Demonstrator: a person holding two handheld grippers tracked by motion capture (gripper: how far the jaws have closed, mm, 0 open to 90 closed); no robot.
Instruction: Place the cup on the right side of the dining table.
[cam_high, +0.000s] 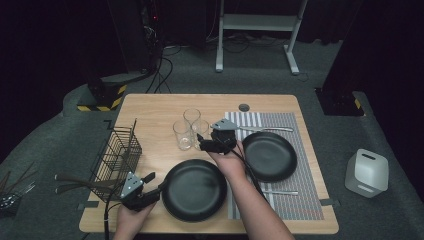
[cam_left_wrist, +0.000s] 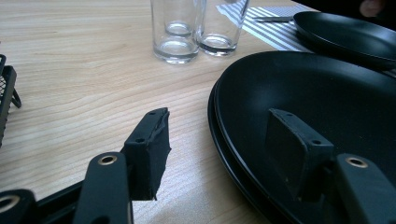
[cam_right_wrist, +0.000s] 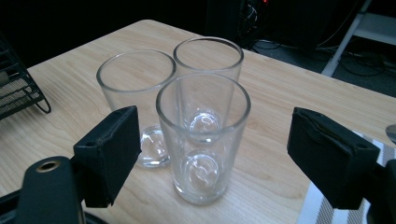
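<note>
On the wooden counter (cam_high: 150, 107), the right tongs (cam_high: 204, 142) are spread wide on either side of the nearest glass (cam_right_wrist: 201, 140), not touching it; this glass stands at the near right of a tight cluster of three glasses (cam_high: 189, 127) near the counter's middle, just left of the striped mat (cam_high: 280, 125). The left tongs (cam_high: 152, 181) are also spread, straddling the left rim of the near black plate (cam_high: 195, 190). A second black plate (cam_high: 270, 156) rests on the mat. A wire basket (cam_high: 117, 155) stands at the left.
</note>
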